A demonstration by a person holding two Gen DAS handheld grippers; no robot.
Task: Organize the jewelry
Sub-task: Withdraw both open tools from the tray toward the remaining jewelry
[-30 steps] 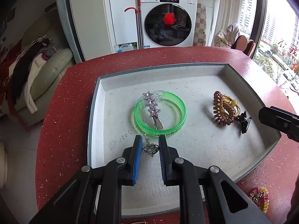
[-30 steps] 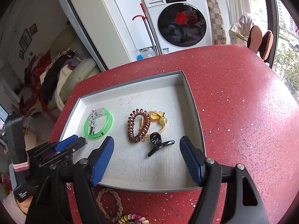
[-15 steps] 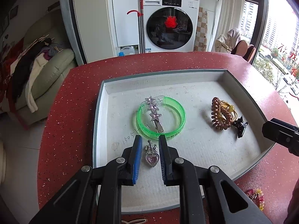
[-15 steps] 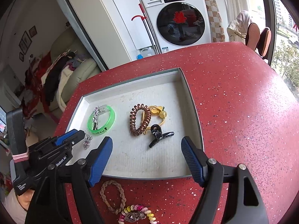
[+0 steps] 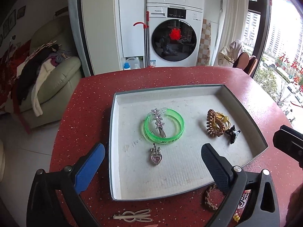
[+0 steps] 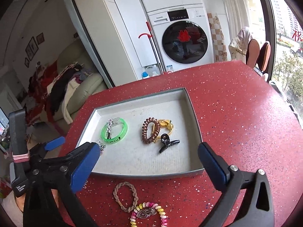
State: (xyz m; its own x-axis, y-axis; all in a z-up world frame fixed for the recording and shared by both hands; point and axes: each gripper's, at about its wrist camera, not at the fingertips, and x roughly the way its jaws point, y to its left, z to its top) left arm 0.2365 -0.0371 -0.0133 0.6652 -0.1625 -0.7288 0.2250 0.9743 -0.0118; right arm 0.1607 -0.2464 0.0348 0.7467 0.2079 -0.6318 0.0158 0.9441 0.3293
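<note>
Both tools empty, jaws wide apart. Your left gripper hangs over the tray's near edge; your right gripper likewise.

Nearest you, outside the tray on the red table: braided band, bead bracelet, flat clip.

Inside, near edge first: heart pendant, lying free. Just beyond it, green bangle with star clip across it. Toward the right wall: coil tie, yellow tie, black claw clip.

Risks, my guess: the braided band lies flat, so pads may skate over it. The tray's near wall crowds any reach, and your grippers sit close enough to bump.
</note>
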